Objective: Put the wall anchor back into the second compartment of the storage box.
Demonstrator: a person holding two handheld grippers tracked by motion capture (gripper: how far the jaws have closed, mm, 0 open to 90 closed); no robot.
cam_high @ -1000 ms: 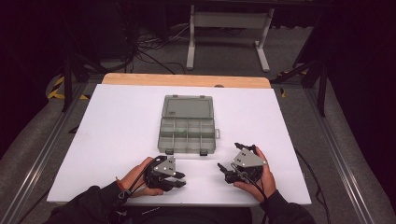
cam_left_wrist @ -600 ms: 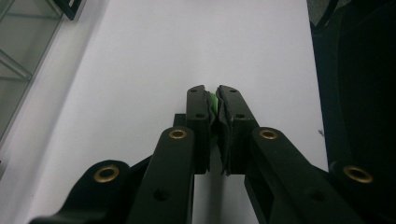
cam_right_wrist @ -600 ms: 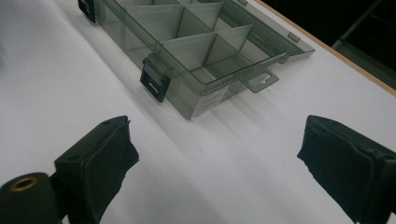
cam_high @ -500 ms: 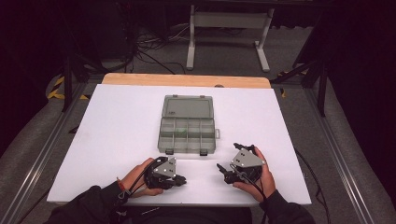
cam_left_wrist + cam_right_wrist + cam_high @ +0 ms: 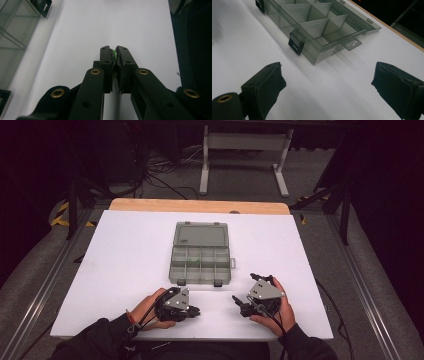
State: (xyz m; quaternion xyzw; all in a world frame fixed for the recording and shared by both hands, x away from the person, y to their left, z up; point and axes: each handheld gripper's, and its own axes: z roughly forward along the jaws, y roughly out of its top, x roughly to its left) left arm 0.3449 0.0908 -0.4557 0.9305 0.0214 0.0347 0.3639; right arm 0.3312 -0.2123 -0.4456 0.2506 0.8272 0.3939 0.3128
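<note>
White table [image 5: 125, 270] looks unchanged since a second ago: left gripper [image 5: 114, 53] pinches a green bit [image 5: 114, 54], right gripper [image 5: 327, 82] spread, box [image 5: 201, 254] open, awaiting it.

High view dim and soft, surroundings nearly black; white worktop [image 5: 125, 270] is the one bright area, evenly lit from above, no glare. Left tool [image 5: 114, 53] view: arms near the lens blurred, faint shadow beneath them, dark vignette to the tool's right. Right tool [image 5: 327, 82] view: pads out of focus, clear box [image 5: 317, 22] ahead sharp, casting soft streaked shadows toward the tool.
</note>
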